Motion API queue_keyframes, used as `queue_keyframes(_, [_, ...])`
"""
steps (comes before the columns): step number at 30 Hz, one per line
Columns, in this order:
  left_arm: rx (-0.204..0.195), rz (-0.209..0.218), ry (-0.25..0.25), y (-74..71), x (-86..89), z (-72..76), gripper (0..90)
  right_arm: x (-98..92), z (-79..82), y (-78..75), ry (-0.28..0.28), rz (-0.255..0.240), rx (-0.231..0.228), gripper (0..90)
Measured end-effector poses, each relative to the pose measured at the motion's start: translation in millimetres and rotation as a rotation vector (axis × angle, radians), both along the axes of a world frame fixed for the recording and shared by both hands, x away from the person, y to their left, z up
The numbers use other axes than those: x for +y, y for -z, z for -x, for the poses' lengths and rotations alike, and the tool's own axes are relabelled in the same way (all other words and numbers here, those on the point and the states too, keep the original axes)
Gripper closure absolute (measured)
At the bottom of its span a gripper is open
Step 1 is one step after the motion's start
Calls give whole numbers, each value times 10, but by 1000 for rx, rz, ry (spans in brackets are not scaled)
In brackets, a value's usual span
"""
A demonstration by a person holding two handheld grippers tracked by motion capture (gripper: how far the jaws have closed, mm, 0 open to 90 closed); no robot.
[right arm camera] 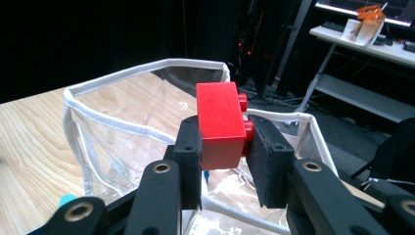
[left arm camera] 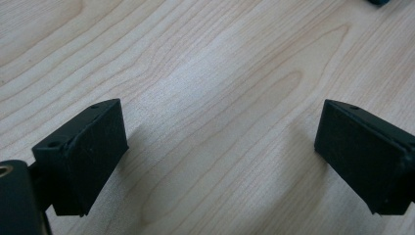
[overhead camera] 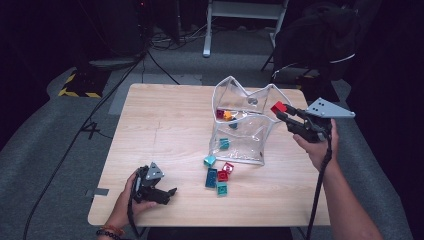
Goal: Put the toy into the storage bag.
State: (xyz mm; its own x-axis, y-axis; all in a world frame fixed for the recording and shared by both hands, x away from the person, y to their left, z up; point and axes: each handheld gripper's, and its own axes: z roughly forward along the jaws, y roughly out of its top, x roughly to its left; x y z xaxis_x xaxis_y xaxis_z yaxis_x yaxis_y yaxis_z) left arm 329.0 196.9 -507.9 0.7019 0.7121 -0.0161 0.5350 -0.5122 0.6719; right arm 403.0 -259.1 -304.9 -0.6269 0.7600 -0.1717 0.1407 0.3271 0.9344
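Right gripper [right arm camera: 222, 142] clamped on red brick [right arm camera: 221, 122] at right rim of clear bag [overhead camera: 240, 145]; left gripper [left arm camera: 220, 156] released, near-left on surface [overhead camera: 165, 130].

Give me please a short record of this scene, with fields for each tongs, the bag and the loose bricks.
right tongs: shut on red brick, at the bag's rim
left tongs: open, nothing between, low over table
clear bag: on the table, mouth open, a few bricks inside
loose bricks: teal, blue and red, on the table just in front of the bag
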Motion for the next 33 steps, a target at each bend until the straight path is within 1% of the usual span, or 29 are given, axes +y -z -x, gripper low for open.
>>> queue_keyframes(3, [0,0,0,0,0,0,56,36,-52,23,3,7,8,680])
queue_keyframes(13, [0,0,0,0,0,0,56,82,-175,75,20,4,30,680])
queue_keyframes(17, [0,0,0,0,0,0,56,82,-225,110,35,-12,34,680])
queue_keyframes(21, [0,0,0,0,0,0,56,101,-268,155,40,2,43,677])
queue_keyframes(23, [0,0,0,0,0,0,56,106,-282,172,55,-6,45,601])
queue_keyframes(24, [0,0,0,0,0,0,56,106,-287,177,66,-8,44,599])
queue_keyframes(26, [0,0,0,0,0,0,56,102,-274,180,60,-16,41,598])
queue_keyframes(33, [1,2,-2,1,-1,1,56,52,-166,135,60,-17,14,567])
